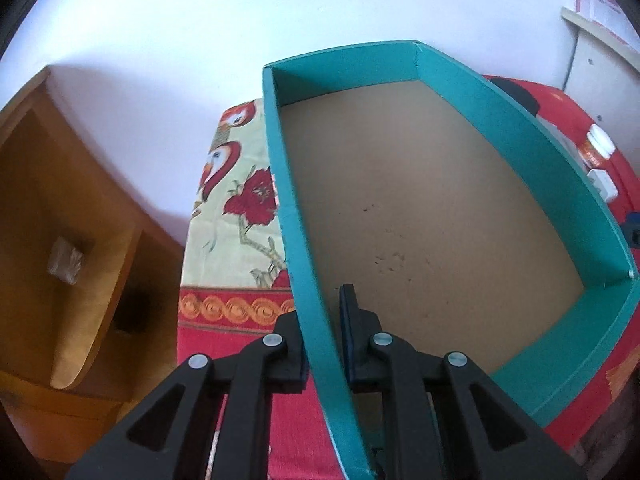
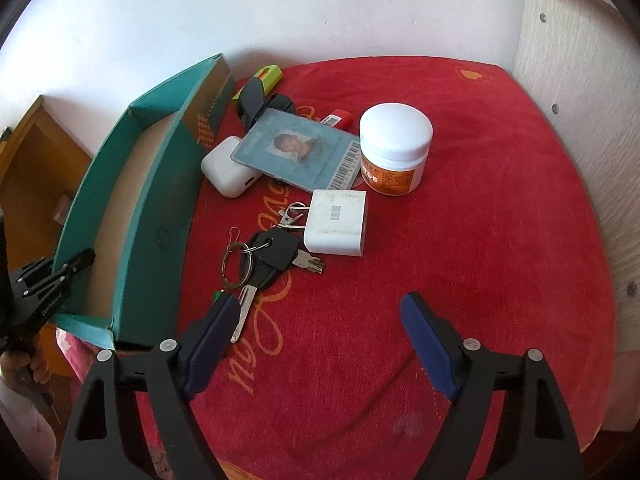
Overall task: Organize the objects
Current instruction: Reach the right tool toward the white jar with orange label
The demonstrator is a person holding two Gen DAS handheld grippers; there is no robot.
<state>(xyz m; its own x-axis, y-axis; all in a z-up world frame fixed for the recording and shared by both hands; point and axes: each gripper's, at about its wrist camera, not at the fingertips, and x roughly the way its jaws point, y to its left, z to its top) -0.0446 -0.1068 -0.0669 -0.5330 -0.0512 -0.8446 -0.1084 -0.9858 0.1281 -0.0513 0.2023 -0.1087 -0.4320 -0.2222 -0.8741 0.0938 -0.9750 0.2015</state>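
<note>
A teal cardboard box with a bare brown floor stands on the cloth. My left gripper is shut on its near left wall, one finger inside and one outside. From the right wrist view, the box and left gripper sit at the left. My right gripper hangs open over the red cloth, nothing between its fingers. Just beyond it lie a bunch of keys, a white charger, an ID card, a white earbud case and a white-lidded jar.
A yellow-green utility knife, a black clip and a small red item lie behind the card. A wooden cabinet stands left of the table. A pale wooden panel borders the right. A hand holds the left gripper.
</note>
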